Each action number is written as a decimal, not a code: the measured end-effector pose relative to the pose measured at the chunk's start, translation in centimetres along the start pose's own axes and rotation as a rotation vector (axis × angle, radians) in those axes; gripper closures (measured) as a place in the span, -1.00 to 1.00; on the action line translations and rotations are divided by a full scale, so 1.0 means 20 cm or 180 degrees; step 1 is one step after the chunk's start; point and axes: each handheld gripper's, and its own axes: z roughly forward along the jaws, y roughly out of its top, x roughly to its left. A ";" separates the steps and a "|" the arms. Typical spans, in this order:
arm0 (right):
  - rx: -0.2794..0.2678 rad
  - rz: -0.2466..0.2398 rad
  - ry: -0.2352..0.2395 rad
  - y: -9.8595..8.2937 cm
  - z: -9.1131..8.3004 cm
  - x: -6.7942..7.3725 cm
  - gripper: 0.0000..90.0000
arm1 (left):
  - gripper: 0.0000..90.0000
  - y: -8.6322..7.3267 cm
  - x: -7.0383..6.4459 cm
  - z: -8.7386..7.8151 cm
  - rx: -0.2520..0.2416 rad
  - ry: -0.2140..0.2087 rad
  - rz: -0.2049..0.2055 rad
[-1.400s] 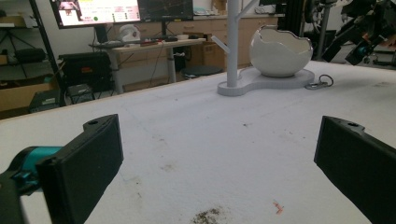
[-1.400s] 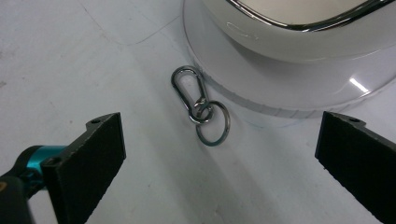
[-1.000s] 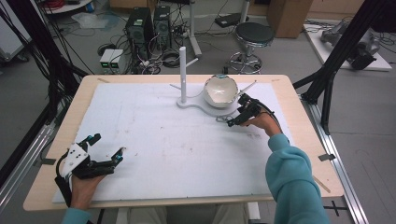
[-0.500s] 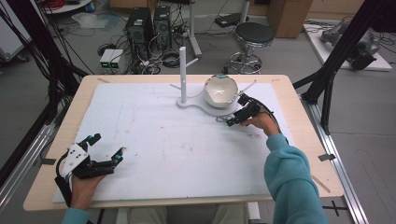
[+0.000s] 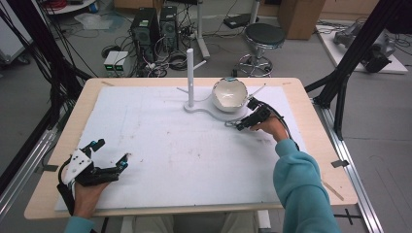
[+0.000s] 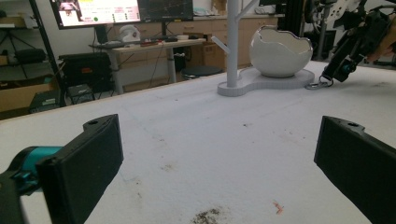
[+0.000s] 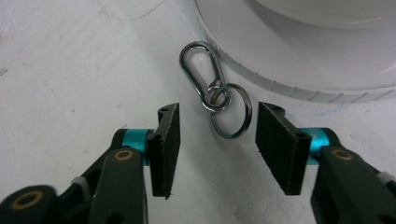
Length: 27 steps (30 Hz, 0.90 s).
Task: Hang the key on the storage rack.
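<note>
The right claw [image 7: 217,135], jaws apart, straddles a key ring [image 7: 229,112] joined to a clip [image 7: 200,70] lying flat just ahead beside the white stand [image 7: 299,60], so closing too high would likely skid off the thin ring and nudge it away.

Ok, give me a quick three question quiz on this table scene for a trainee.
1. True or false: the right tongs are clamped on the key clip.
2. Which is nearest the key clip: A the left tongs, B the white stand, C the table's front edge?
3. What sits on the stand's base beside the post?

Key: 1 false, they stand open around its ring. 2 B. 3 A white bowl with a jagged rim.
</note>
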 end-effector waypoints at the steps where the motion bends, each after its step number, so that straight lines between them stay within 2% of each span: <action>1: 0.0019 0.0007 0.0014 0.00 0.00 0.00 0.20 | -0.96 0.00 0.00 0.00 0.0000 -0.0004 0.0006; 3: 0.0013 -0.0033 0.0049 0.00 0.00 0.00 0.32 | -0.96 0.00 0.00 0.00 0.0001 0.0001 0.0002; 9: -0.0016 -0.0047 0.0036 0.01 -0.01 0.01 0.50 | -0.96 0.00 0.00 0.00 -0.0001 0.0002 -0.0001; 16: -0.0013 -0.0093 0.0003 0.01 -0.01 0.01 0.62 | -0.96 0.00 0.00 0.00 0.0000 0.0000 0.0000; 18: -0.0035 -0.0031 -0.0009 0.01 -0.01 0.02 0.69 | -0.96 0.00 0.00 0.00 0.0002 -0.0001 0.0011; 20: -0.0036 -0.0065 -0.0009 0.01 -0.01 0.02 0.73 | -0.96 0.00 0.00 0.00 -0.0002 -0.0001 0.0006; 27: -0.0051 -0.0046 -0.0048 0.02 -0.02 0.02 0.87 | -0.96 0.00 0.00 0.00 0.0000 0.0000 0.0008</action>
